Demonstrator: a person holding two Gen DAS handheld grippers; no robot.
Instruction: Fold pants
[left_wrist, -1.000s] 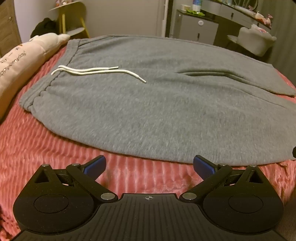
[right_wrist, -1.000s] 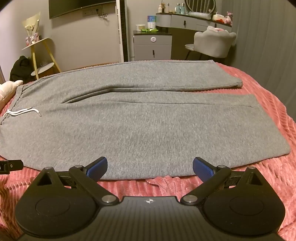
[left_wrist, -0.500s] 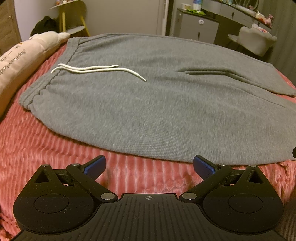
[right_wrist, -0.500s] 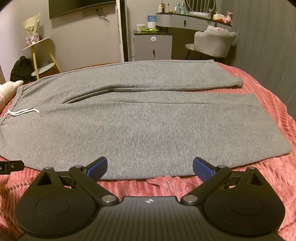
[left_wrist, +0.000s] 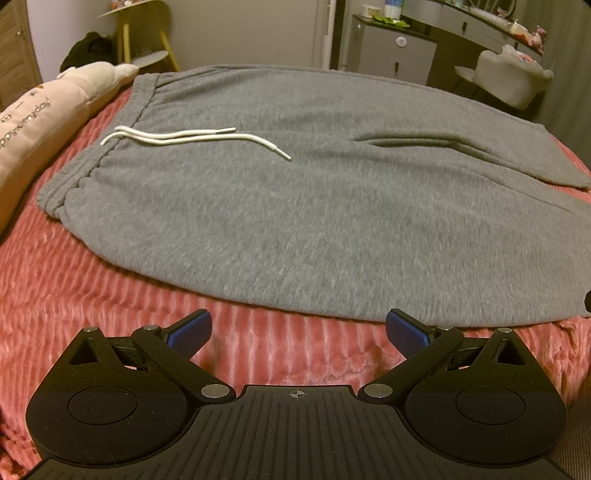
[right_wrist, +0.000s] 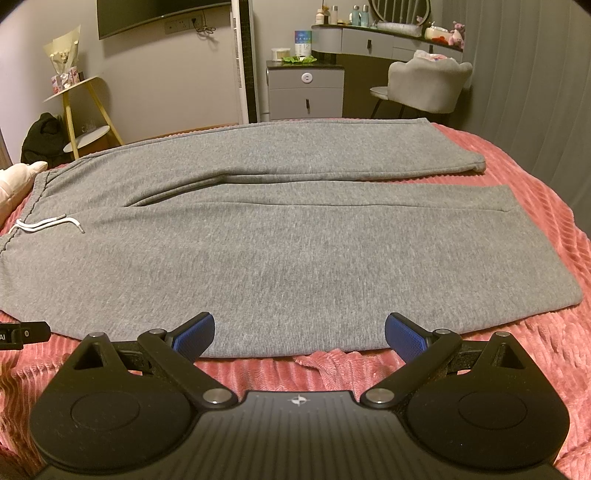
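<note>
Grey sweatpants (left_wrist: 314, 206) (right_wrist: 280, 251) lie flat on a pink ribbed bedspread (left_wrist: 92, 295) (right_wrist: 535, 350), waistband to the left, both legs stretched to the right. A white drawstring (left_wrist: 192, 136) (right_wrist: 44, 227) rests on the waist area. My left gripper (left_wrist: 298, 330) is open, hovering over the bedspread just short of the pants' near edge, by the waist end. My right gripper (right_wrist: 298, 330) is open too, its blue fingertips (right_wrist: 194, 334) level with the near hem of the closer leg. Neither holds anything.
A cream pillow (left_wrist: 44, 110) lies left of the waistband. Beyond the bed stand a yellow side table (right_wrist: 81, 114), a grey drawer unit (right_wrist: 304, 92), a chair (right_wrist: 424, 86) and a dresser. The other gripper's tip (right_wrist: 22, 332) shows at the left edge.
The left gripper's view has shifted slightly, with the pants a little lower and closer in frame. The right gripper has barely moved. The pants lie as before.
</note>
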